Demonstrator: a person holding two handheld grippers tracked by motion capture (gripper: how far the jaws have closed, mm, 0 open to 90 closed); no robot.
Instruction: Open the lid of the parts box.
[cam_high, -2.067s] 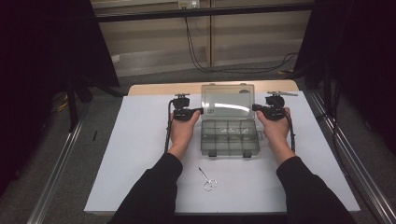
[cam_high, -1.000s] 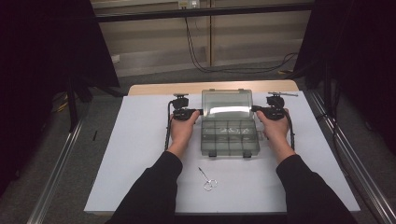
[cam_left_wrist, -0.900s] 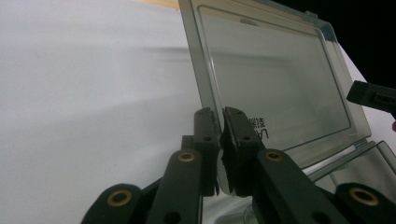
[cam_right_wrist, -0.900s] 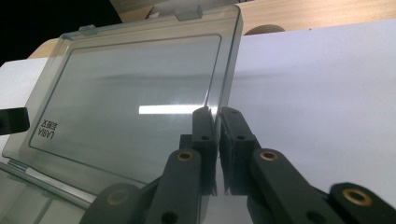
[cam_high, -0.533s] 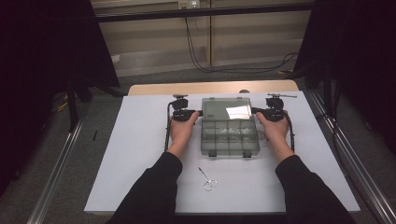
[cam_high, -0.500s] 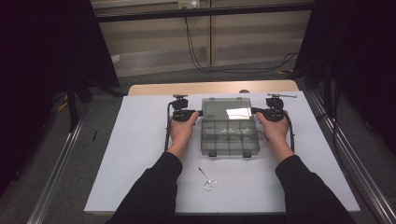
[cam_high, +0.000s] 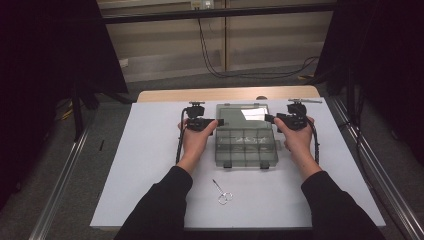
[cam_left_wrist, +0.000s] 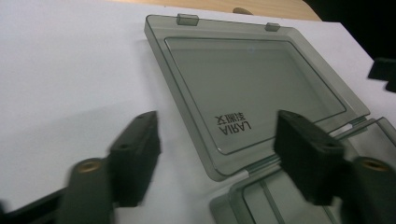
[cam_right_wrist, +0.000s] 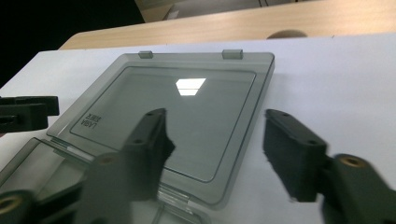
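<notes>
Now I have the box (cam_high: 246, 145) open in the middle of the white sheet (cam_high: 140, 165), its lid (cam_high: 242, 114) folded back flat on the far side, hinged to the tray. It is smoky, see-through grey plastic, rectangular with rounded corners; the tray is split by thin walls into small compartments, and two latch tabs stick out at its near edge.

My left gripper (cam_high: 218, 121) sits at the lid's left edge and my right gripper (cam_high: 268, 118) at its right edge. Both have just been opening: the jaws stand wide apart and hold nothing, each pair straddling a lid edge without the pads pressing on it.

From the left gripper view the lid (cam_left_wrist: 252, 93) shows a raised rim, a sunken smooth panel and moulded lettering seen reversed, plus two small clips on its far edge. The right gripper view adds a bright lamp reflection on the glossy lid (cam_right_wrist: 187, 116) and the wooden table edge (cam_right_wrist: 280, 21) past the sheet. From above I also see small metal scissors (cam_high: 222, 192) lying near the front of the sheet, well apart from the box.
</notes>
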